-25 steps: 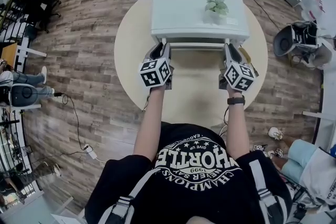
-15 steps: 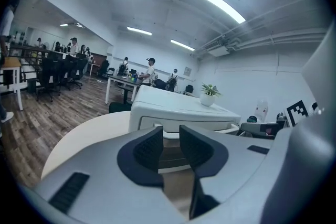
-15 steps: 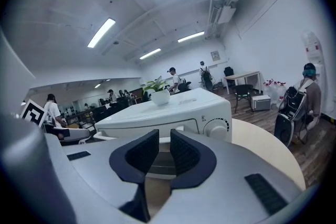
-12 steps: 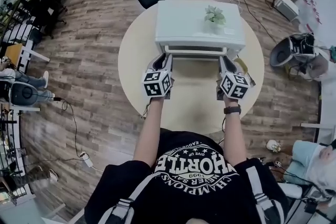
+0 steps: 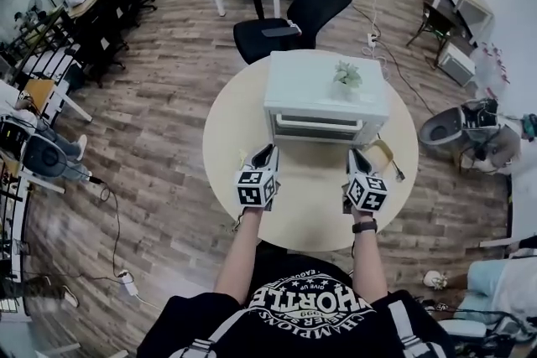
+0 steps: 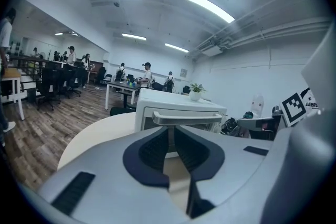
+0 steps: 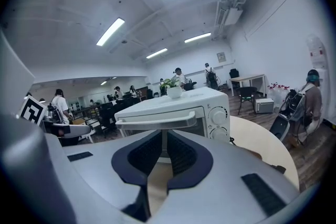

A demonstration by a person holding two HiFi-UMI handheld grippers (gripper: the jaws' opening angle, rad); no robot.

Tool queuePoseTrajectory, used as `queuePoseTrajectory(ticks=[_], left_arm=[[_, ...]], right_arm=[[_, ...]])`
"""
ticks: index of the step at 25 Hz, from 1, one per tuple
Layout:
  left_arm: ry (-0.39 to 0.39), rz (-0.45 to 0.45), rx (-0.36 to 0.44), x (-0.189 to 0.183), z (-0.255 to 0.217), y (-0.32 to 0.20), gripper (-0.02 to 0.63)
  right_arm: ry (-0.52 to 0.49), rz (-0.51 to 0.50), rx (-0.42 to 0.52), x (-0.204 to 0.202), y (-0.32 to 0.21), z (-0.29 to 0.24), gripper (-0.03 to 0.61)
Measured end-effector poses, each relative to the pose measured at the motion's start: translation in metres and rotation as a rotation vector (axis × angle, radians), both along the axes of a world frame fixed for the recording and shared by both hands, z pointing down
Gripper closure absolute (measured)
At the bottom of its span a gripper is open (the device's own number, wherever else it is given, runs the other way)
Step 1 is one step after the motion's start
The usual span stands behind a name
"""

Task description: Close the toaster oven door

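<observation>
The left tongs (image 5: 268,150) are closing, with only a narrow slit left between the dark pads and nothing in it; the left gripper view (image 6: 171,131) shows just bare table through the gap. The right tongs (image 5: 353,153) are closing in the same way, pads almost together and empty (image 7: 162,137). Both point away from the person toward the toaster oven (image 5: 327,92), one on each side of its front. They hang over the near part of the table (image 5: 231,121) and do not touch the oven.

The toaster oven stands near the middle of the round, pale table. Its door (image 5: 323,130) is shut, upright and flush with the front. The handle (image 5: 325,121) runs across the top of the door and shows just beyond the tips in both gripper views (image 6: 186,118) (image 7: 155,122). Two knobs (image 7: 216,116) sit one above the other on the right side of the front. A small potted plant (image 5: 347,80) stands on top of the oven, toward its right end.

A watch (image 5: 364,226) is on the person's right wrist. Beyond the table a black office chair (image 5: 277,28) stands on the wood floor (image 5: 159,96). Farther back are desks, with several people among them.
</observation>
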State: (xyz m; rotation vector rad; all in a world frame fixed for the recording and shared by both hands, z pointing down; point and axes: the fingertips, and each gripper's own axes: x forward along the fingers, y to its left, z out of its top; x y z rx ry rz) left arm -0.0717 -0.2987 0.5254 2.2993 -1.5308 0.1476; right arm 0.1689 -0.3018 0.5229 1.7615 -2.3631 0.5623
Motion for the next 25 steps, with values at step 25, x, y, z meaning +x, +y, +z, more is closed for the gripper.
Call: queuePoseTrajectory(ticks=[25], left_arm=[[-0.123, -0.050, 0.192, 0.001, -0.026, 0.147, 0.595]], right_arm=[[0.076, -0.043, 0.151, -0.001, 0.148, -0.024, 0.558]])
